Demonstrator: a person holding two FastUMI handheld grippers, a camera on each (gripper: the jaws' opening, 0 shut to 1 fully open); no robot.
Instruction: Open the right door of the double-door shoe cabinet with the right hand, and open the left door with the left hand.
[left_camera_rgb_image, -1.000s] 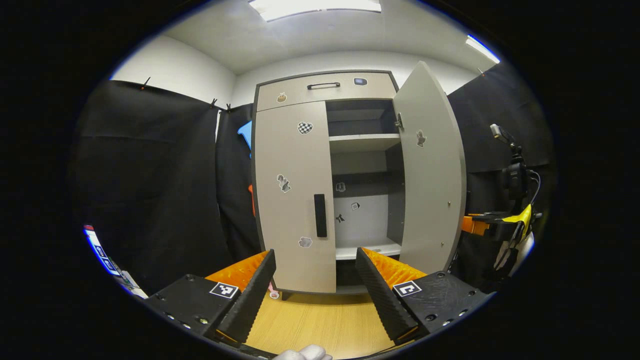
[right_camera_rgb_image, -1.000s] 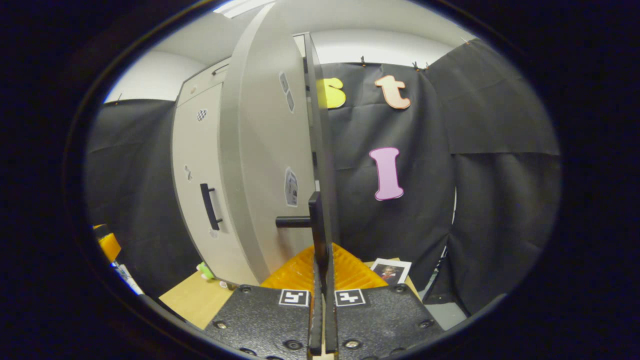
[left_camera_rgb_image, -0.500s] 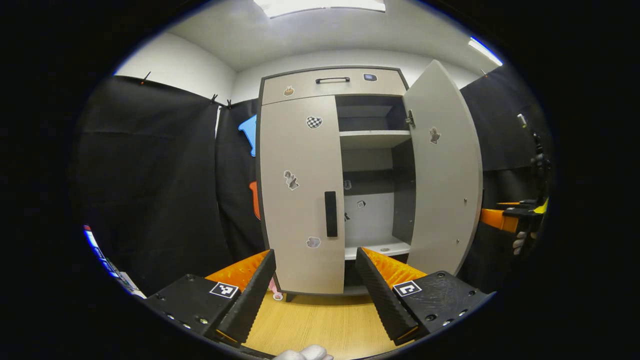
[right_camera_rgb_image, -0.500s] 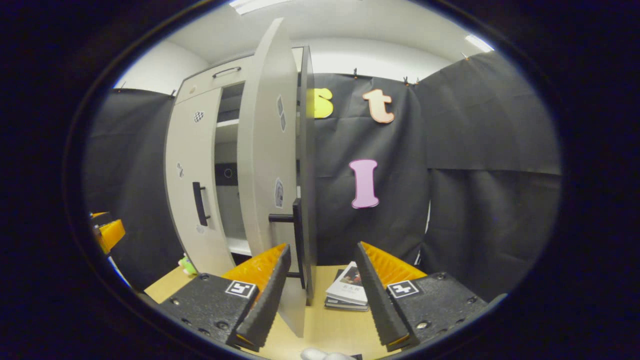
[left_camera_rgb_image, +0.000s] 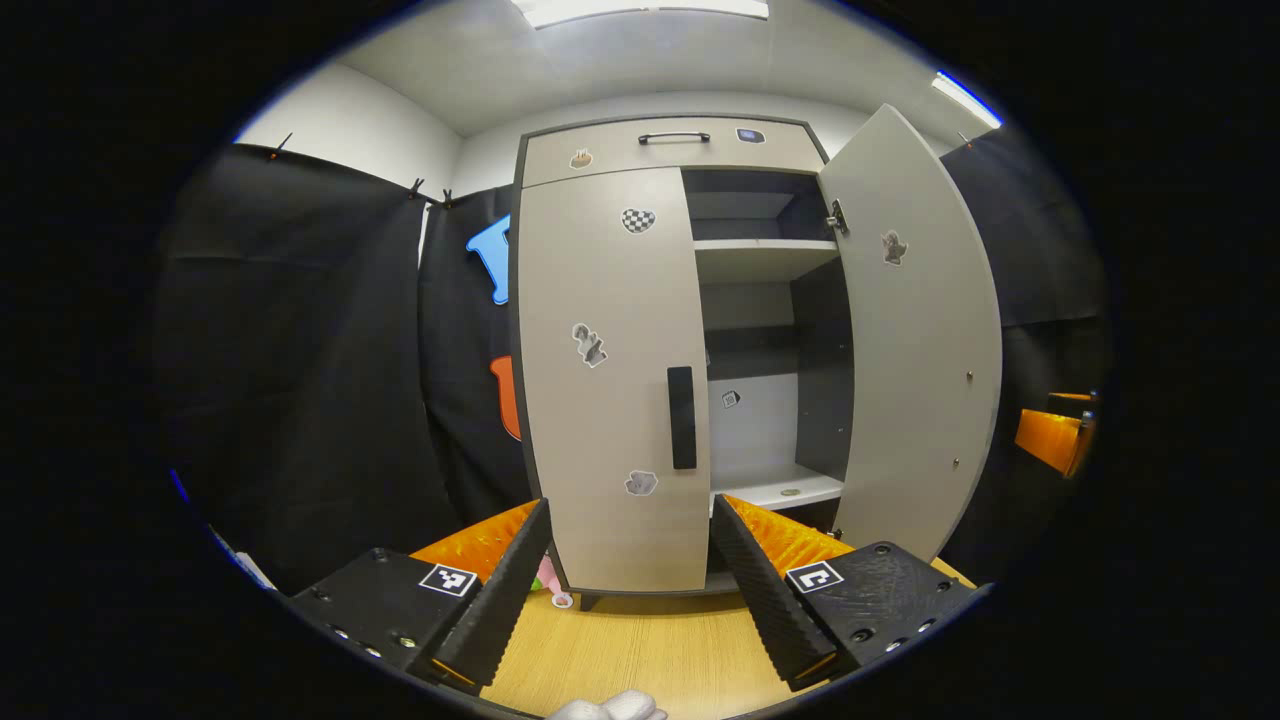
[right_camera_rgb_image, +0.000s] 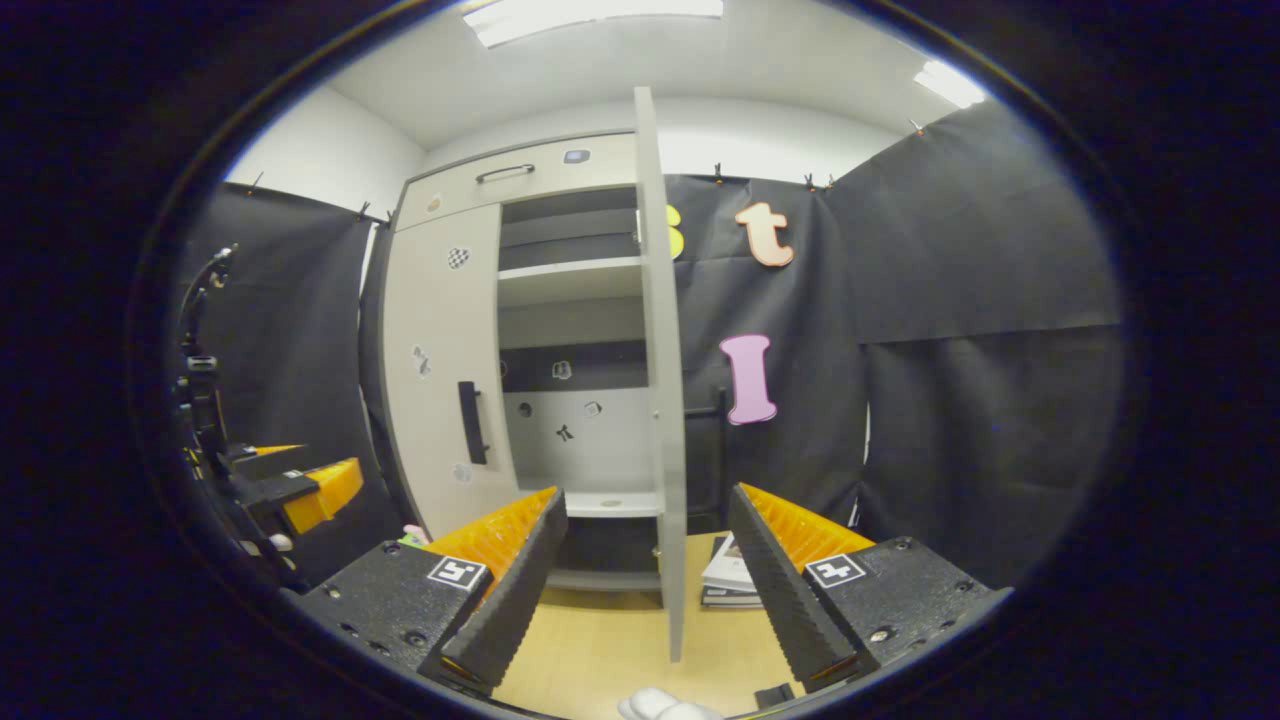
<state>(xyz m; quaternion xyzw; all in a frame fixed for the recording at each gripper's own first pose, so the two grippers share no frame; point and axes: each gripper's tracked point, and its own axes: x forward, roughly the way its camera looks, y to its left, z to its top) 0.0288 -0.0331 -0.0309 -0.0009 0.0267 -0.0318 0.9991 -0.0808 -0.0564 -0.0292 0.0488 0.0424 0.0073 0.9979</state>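
The grey shoe cabinet (left_camera_rgb_image: 660, 150) stands on a wooden floor. Its right door (left_camera_rgb_image: 915, 330) is swung wide open, showing shelves inside; in the right gripper view that door (right_camera_rgb_image: 662, 400) stands edge-on. The left door (left_camera_rgb_image: 610, 380) is shut, with a black handle (left_camera_rgb_image: 681, 417) near its inner edge, and the same handle (right_camera_rgb_image: 470, 422) shows from the right. My left gripper (left_camera_rgb_image: 628, 520) is open, a short way in front of the left door, its fingers framing the door's bottom. My right gripper (right_camera_rgb_image: 645, 515) is open and empty, back from the open door's edge.
A drawer with a black handle (left_camera_rgb_image: 673, 137) tops the cabinet. Books (right_camera_rgb_image: 732, 578) lie on the floor (right_camera_rgb_image: 600, 650) behind the open door. A small pink and green toy (left_camera_rgb_image: 545, 575) lies by the cabinet's left foot. Black cloth walls close both sides.
My right gripper let go of the right door's handle, opened and drew back. The right door swung further open. My left gripper moved closer to the left door.
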